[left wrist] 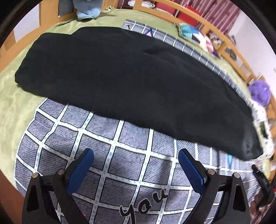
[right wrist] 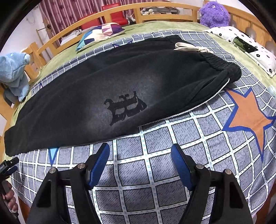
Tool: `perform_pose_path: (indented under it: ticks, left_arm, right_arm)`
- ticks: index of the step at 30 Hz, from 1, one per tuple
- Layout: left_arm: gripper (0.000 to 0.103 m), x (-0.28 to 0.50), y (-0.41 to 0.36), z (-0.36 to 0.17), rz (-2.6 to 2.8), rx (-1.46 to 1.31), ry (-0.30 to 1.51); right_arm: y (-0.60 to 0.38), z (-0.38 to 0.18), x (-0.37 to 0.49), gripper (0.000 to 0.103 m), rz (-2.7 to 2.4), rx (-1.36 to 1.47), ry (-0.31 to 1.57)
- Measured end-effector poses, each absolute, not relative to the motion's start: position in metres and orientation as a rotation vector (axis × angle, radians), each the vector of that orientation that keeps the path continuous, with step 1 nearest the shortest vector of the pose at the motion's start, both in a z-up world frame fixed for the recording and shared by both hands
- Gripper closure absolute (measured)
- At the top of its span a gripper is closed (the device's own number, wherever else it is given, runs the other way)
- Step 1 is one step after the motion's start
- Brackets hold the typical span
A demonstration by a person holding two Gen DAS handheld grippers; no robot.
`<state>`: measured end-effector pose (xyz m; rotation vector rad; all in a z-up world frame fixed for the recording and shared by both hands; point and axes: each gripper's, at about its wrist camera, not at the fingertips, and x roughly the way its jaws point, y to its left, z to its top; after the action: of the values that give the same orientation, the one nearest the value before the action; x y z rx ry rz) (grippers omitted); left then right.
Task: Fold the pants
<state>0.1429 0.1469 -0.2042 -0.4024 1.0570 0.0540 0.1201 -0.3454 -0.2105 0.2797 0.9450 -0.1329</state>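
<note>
Black pants (left wrist: pixel 131 82) lie flat across a grey grid-patterned blanket (left wrist: pixel 120 155) on a bed, folded lengthwise into one long strip. In the right wrist view the pants (right wrist: pixel 120 82) show a black printed logo (right wrist: pixel 125 107), an elastic waistband (right wrist: pixel 217 63) at the right and a cream drawstring (right wrist: pixel 191 47). My left gripper (left wrist: pixel 136 153) is open and empty, hovering over the blanket just short of the pants' near edge. My right gripper (right wrist: pixel 140 149) is open and empty, also just short of the near edge, below the logo.
A green bedsheet (left wrist: pixel 10 103) lies under the blanket. A blue plush toy (right wrist: pixel 13 72), a purple plush toy (right wrist: pixel 213 14), a patchwork pillow (right wrist: pixel 101 33) and a white flowered pillow (right wrist: pixel 245 46) lie around the bed. A wooden bed rail (right wrist: pixel 120 10) runs behind. An orange star (right wrist: pixel 248 115) marks the blanket.
</note>
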Motion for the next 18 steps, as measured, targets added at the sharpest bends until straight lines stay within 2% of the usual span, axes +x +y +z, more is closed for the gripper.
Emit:
perform_pose_path:
  ticks: [3, 5, 8, 13, 18]
  left_arm:
    - [0.005, 0.141, 0.160, -0.200, 0.024, -0.478, 1.009]
    - [0.010, 0.140, 0.169, -0.197, 0.015, -0.524, 0.971]
    - [0.012, 0.144, 0.181, -0.197, -0.009, -0.596, 0.946]
    - [0.023, 0.160, 0.194, -0.209, 0.006, -0.669, 0.947]
    - [0.029, 0.168, 0.200, -0.219, 0.021, -0.726, 0.942]
  right_arm:
    - [-0.352, -0.203, 0.118, 0.035, -0.131, 0.303, 0.913]
    - [-0.361, -0.198, 0.118, 0.037, -0.130, 0.343, 0.884]
    - [-0.377, -0.196, 0.118, 0.039, -0.126, 0.414, 0.862]
    - [-0.401, -0.201, 0.128, 0.039, -0.128, 0.525, 0.843]
    - [-0.417, -0.214, 0.143, 0.039, -0.128, 0.623, 0.856]
